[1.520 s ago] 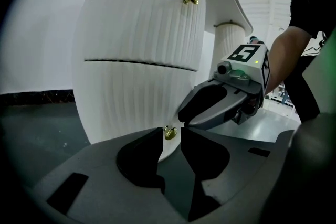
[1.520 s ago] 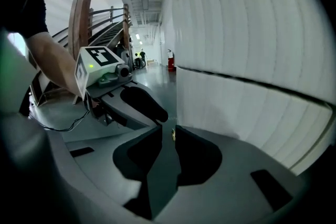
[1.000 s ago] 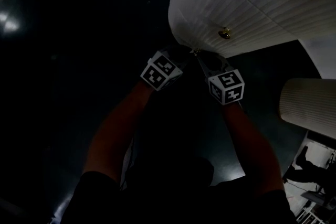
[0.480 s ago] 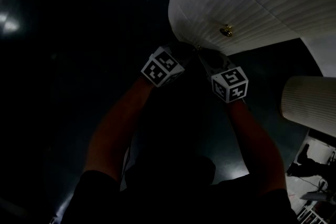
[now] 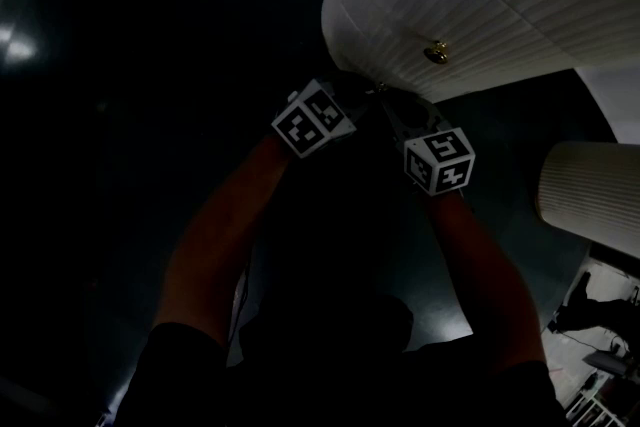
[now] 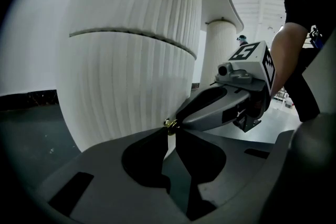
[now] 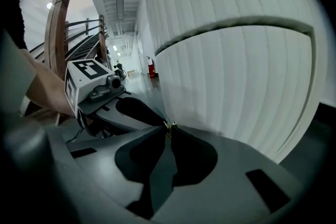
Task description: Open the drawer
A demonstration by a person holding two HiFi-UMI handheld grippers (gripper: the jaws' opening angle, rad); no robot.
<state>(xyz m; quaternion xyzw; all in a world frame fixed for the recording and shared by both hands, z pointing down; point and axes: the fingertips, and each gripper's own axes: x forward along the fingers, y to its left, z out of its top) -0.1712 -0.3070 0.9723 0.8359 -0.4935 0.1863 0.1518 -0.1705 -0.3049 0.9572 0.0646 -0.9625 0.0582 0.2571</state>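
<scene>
One brass knob (image 6: 170, 124) studs ribbed, rounded drawer (image 6: 126, 92).

A dark glossy floor (image 5: 100, 115) carries a white fluted column (image 5: 590, 195), and a wooden railing (image 7: 55, 34) shows in the right gripper view.

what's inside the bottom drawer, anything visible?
Nothing inside shows. The drawer is closed, so only its white ribbed front and the brass knob can be seen. Any contents are covered by that front.

My head view is dim, the floor (image 5: 120, 215) almost black with faint glare at left; my gripper views are brighter, edges bowed.
</scene>
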